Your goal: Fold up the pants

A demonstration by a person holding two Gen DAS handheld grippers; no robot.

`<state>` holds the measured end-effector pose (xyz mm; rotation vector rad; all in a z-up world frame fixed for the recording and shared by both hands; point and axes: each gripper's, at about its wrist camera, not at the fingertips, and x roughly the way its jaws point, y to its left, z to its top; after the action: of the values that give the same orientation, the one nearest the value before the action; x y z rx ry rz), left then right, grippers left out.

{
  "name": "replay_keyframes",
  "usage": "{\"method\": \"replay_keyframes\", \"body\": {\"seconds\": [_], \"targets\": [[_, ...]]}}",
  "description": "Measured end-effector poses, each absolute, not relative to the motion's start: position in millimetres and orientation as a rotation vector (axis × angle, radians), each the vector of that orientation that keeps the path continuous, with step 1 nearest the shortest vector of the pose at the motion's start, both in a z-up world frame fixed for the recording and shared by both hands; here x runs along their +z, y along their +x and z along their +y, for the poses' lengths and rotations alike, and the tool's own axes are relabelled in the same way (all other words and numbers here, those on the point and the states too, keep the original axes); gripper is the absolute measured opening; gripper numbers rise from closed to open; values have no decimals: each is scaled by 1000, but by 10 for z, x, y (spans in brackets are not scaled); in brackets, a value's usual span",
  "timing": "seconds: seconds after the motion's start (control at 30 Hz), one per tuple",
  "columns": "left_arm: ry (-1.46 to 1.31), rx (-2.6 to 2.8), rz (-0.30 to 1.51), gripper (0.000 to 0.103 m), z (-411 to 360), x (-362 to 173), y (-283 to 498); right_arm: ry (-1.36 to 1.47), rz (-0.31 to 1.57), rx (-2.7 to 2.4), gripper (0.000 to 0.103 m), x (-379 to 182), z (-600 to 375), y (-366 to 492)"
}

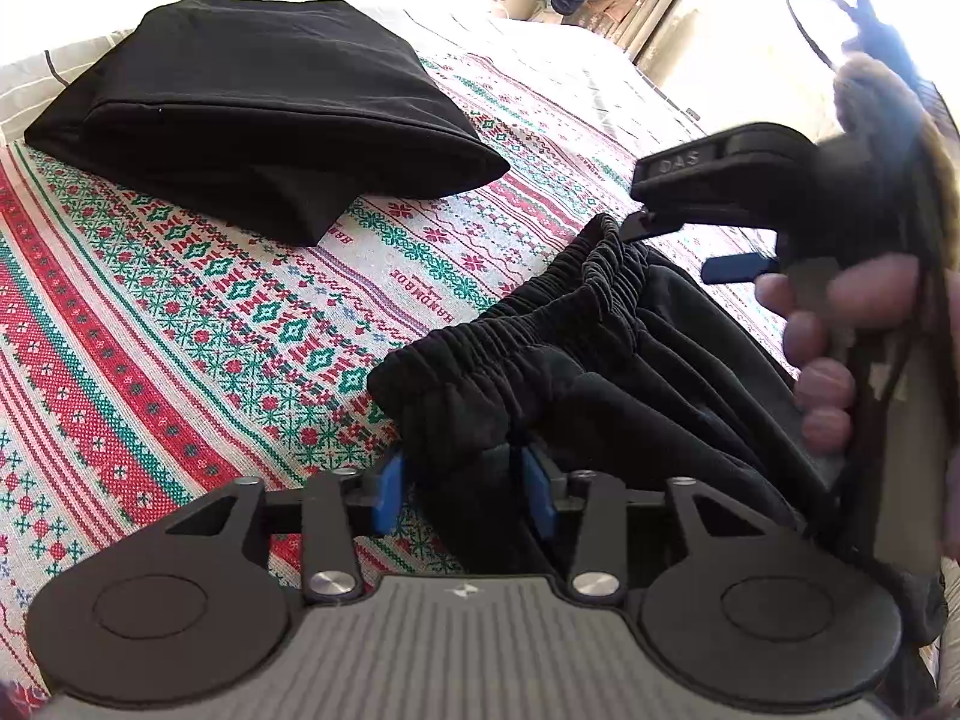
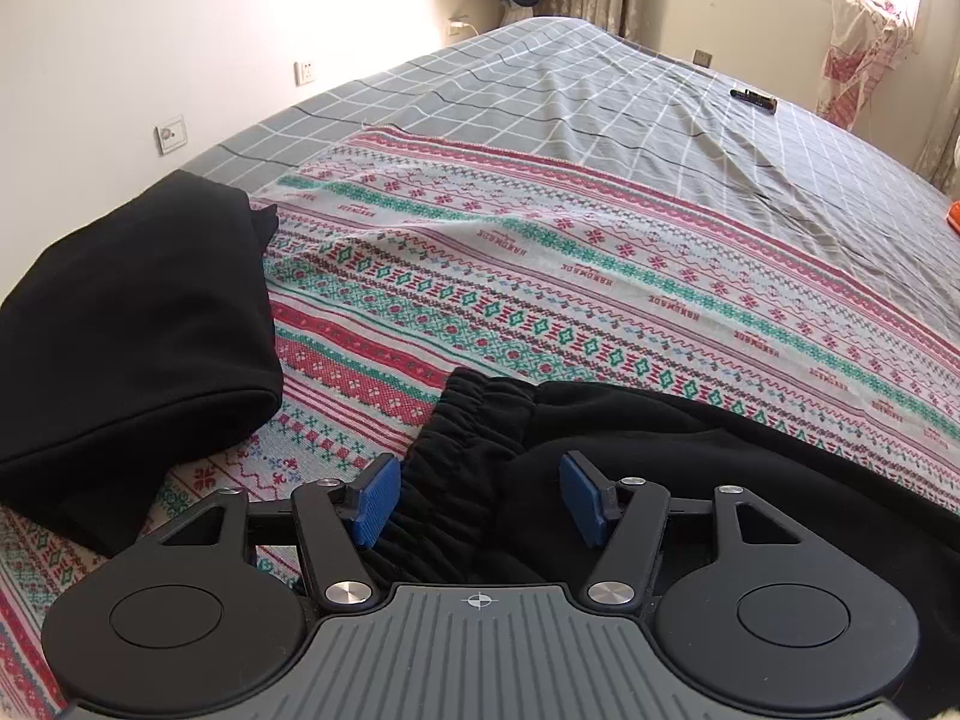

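Left wrist view: black pants [image 1: 558, 348] lay bunched on patterned blanket [image 1: 198, 312] over bed, elastic waistband running away up-right from left gripper [image 1: 462, 492]. Jaws spread, blue pads flanking fabric fold, not visibly pinching. Right gripper [image 1: 714, 192] poised over far waistband end, its jaws' state unclear here. Folded black garment [image 1: 258, 120] sat well apart, up-left

Right wrist view: right gripper [image 2: 483, 498] jaws spread astride waistband [image 2: 462, 450], cloth between pads, unclamped. Pants trailed off right
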<state>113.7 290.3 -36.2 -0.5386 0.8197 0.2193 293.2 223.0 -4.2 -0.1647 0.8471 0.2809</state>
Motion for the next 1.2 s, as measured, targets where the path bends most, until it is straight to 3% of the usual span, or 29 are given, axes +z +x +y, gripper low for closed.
{"method": "replay_keyframes", "body": {"seconds": [0.2,0.4,0.57,1.2], "targets": [[-521,218,840,97,2750,-336,1067,-142,840,261,77,135,1615,2600],[-494,182,851,103,2560,-304,921,-146,846,196,82,192,991,2241],[-474,121,868,103,2338,-304,801,-105,861,159,90,178,445,1919],[-314,-48,871,103,1611,-321,624,5,860,-1,99,-40,-1240,564]]}}
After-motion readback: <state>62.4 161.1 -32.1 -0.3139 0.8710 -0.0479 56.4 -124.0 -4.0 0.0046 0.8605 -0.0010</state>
